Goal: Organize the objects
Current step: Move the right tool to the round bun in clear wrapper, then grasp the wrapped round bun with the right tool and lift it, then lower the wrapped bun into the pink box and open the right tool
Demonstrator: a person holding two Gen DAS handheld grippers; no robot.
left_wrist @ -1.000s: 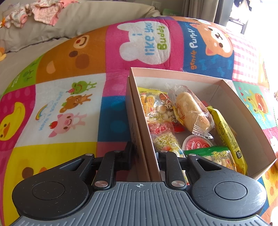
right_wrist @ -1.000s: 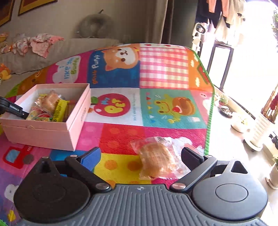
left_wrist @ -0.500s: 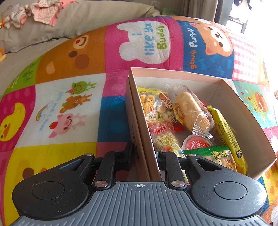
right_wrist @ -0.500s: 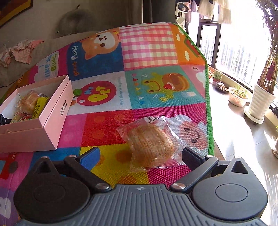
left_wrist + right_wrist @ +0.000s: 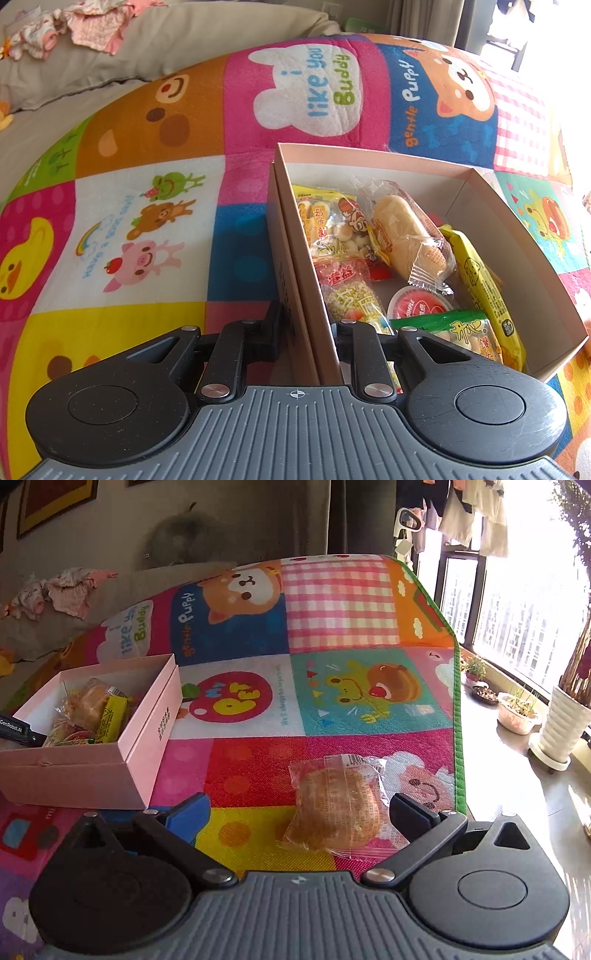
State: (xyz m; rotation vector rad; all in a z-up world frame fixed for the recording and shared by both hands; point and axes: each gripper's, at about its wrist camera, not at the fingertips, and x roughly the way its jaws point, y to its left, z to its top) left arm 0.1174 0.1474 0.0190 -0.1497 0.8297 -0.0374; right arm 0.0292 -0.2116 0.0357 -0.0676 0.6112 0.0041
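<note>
A pink cardboard box holds several wrapped snacks, among them a bread roll and a yellow bar. My left gripper is shut on the box's near left wall. In the right wrist view the box sits at the left on the colourful play mat. A wrapped round bun lies on the mat, between the open fingers of my right gripper, close to the right finger.
The mat's green right edge borders bare floor with potted plants by the window. A grey cushion with clothes lies beyond the mat's far left.
The right gripper has swung and moved so the bun now lies further in between its fingers, and the box shows larger at the left. The left gripper has stayed clamped on the box.
</note>
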